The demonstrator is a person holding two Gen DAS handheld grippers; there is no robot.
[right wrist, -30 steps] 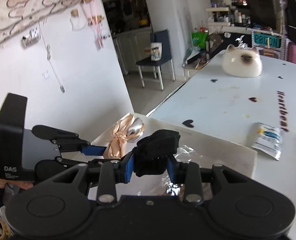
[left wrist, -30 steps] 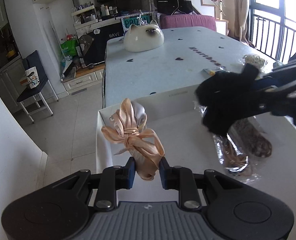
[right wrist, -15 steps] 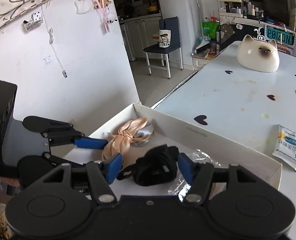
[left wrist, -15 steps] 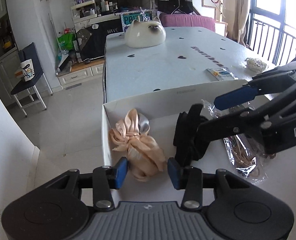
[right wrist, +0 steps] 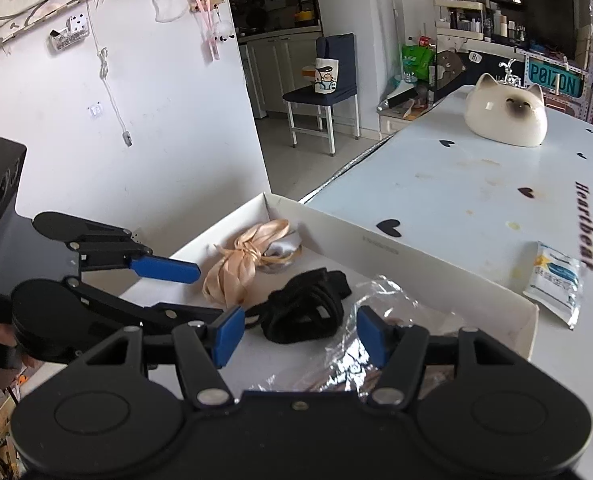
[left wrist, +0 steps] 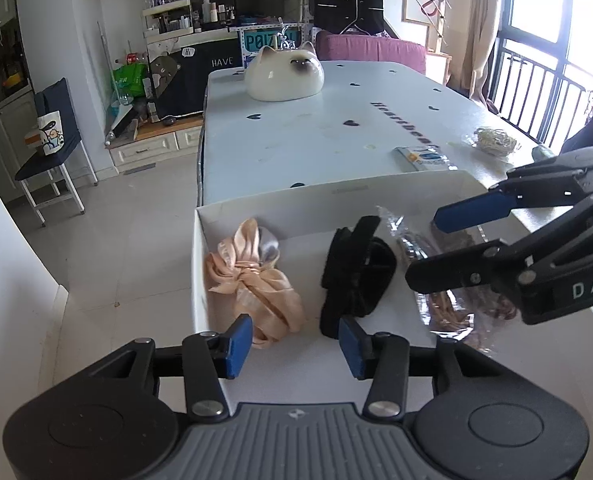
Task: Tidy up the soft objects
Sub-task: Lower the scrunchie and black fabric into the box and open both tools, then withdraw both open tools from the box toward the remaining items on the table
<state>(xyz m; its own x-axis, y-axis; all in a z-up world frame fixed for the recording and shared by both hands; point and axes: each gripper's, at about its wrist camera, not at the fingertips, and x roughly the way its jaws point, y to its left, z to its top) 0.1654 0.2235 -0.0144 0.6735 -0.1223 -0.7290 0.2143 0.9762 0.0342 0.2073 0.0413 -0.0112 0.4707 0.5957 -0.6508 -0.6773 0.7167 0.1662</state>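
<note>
Jaws first: your left gripper (left wrist: 292, 344) is opening, blue pads clear of the peach satin bundle (left wrist: 252, 284) lying just ahead and a shade left of them; your right gripper (right wrist: 296, 336) stands open, nothing pinched, the black fabric piece (right wrist: 308, 308) dead ahead between its pads. Both lie inside the white box (right wrist: 416, 260) on the surface (left wrist: 336, 120). The bundle's long axis runs away from you, hard by the box's left wall. The black piece sits between bundle and crinkly plastic packet (left wrist: 448, 308). Open room lies mid-box, tight between your two grippers.
</note>
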